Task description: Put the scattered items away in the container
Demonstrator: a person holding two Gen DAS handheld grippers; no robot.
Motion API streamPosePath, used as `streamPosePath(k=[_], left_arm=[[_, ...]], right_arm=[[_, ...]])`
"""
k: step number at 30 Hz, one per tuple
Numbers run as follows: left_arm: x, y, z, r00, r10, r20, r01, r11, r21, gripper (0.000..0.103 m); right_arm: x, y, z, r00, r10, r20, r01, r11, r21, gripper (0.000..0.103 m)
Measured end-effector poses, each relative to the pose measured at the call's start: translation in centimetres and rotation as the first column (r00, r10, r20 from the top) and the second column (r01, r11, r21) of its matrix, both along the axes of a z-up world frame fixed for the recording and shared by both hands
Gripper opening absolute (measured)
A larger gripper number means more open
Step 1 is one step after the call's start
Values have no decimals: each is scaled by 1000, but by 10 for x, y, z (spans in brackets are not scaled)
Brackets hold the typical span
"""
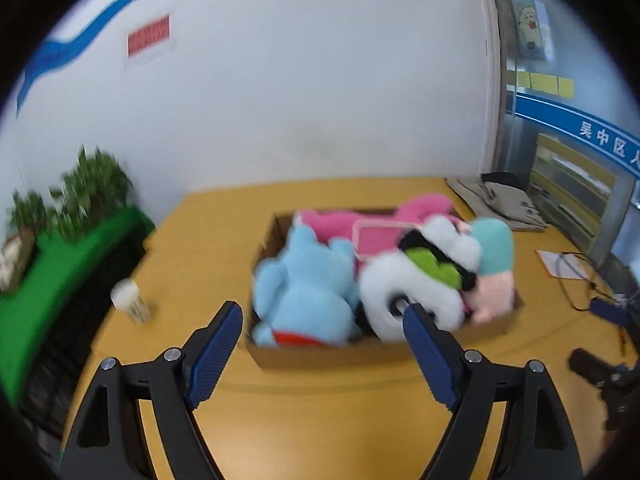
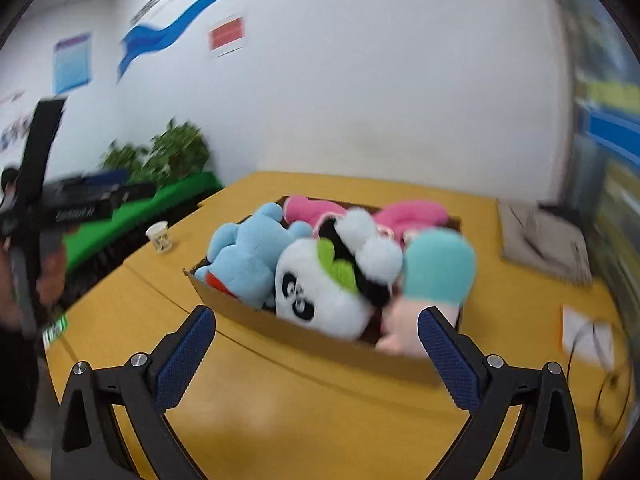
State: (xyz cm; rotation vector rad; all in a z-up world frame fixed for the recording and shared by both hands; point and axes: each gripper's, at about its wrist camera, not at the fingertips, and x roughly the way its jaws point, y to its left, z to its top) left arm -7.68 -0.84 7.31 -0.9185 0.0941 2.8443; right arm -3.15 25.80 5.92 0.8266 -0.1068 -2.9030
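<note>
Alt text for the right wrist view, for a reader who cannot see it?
A cardboard box on a yellow table holds plush toys: a blue one, a panda, a pink one. The right gripper is open and empty in front.

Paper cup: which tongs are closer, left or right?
Left. The left tongs have the paper cup just outside their left finger. The right tongs face the cardboard box, with the cup well off to their left, beyond the box corner.
</note>
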Motion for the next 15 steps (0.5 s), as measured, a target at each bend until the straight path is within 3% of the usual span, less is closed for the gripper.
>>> streamPosePath(k=[2, 6, 10, 15], left_arm=[[19, 6, -16, 999, 27, 30, -28, 999, 19, 83], [47, 26, -43, 998, 15, 61, -14, 1000, -16, 83], [59, 34, -58, 995, 4, 95, -5, 1000, 3, 83], [68, 40, -65, 996, -16, 93, 17, 1000, -12, 83]], right_arm=[[19, -9, -12, 998, -66, 12, 66, 998, -8, 103], [45, -31, -26, 986, -156, 62, 154, 987, 35, 103], [55, -42, -35, 968, -221, 120, 215, 975, 60, 103], [60, -43, -42, 953, -279, 120, 270, 959, 86, 103]])
